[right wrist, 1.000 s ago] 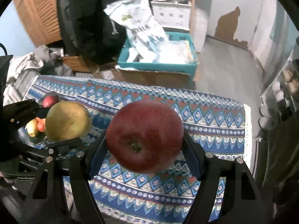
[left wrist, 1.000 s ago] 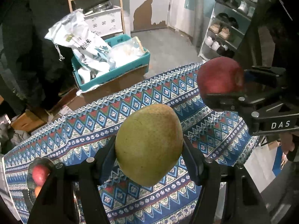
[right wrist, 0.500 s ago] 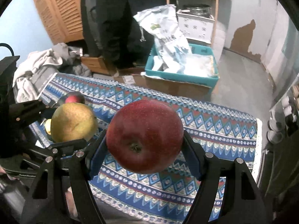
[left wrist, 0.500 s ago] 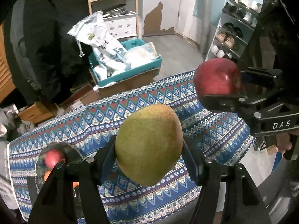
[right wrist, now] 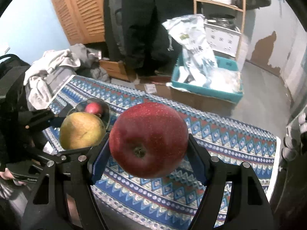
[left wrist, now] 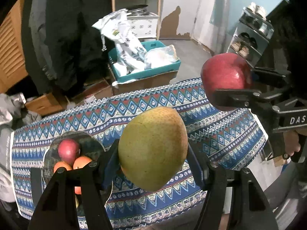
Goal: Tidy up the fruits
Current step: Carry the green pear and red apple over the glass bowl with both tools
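My left gripper (left wrist: 152, 153) is shut on a yellow-green pear (left wrist: 153, 147), held above the patterned tablecloth (left wrist: 172, 103). My right gripper (right wrist: 148, 141) is shut on a red apple (right wrist: 148, 139), also held above the cloth. In the left wrist view the apple (left wrist: 225, 76) is to the upper right; in the right wrist view the pear (right wrist: 81, 130) is to the left. A glass bowl (left wrist: 90, 140) at the table's left holds a small red apple (left wrist: 68, 150) and oranges (left wrist: 81, 163). The bowl (right wrist: 106, 109) shows partly behind the pear.
Beyond the table's far edge stands a cardboard box with a teal crate (left wrist: 168, 65) full of plastic bags. A person in dark clothes (right wrist: 144, 19) stands behind. Clothes (right wrist: 53, 72) are piled at the left, a shoe rack (left wrist: 251, 36) at the right.
Both grippers have risen and pulled back with their fruit still held. More of the table and the bowl now shows at the lower left.
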Available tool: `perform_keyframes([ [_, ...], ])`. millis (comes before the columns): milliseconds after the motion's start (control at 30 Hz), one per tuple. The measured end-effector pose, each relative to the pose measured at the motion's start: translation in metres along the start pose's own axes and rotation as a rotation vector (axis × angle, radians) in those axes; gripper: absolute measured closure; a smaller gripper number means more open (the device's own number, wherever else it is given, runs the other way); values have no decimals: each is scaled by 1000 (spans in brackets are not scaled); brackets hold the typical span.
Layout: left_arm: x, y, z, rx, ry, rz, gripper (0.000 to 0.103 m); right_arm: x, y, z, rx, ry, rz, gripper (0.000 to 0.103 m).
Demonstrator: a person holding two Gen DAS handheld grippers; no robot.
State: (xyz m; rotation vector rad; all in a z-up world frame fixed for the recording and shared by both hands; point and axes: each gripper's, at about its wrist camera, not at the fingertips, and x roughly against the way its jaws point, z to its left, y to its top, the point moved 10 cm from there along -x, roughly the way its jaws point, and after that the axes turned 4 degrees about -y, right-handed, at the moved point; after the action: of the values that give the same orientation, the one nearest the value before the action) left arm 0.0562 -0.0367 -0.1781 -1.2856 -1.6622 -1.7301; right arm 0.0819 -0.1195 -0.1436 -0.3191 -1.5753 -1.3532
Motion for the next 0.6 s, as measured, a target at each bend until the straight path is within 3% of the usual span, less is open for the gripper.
perform_keyframes([
  [600, 15, -36, 89, 163, 50, -1, 35, -57, 30, 93, 85, 111, 69, 29],
])
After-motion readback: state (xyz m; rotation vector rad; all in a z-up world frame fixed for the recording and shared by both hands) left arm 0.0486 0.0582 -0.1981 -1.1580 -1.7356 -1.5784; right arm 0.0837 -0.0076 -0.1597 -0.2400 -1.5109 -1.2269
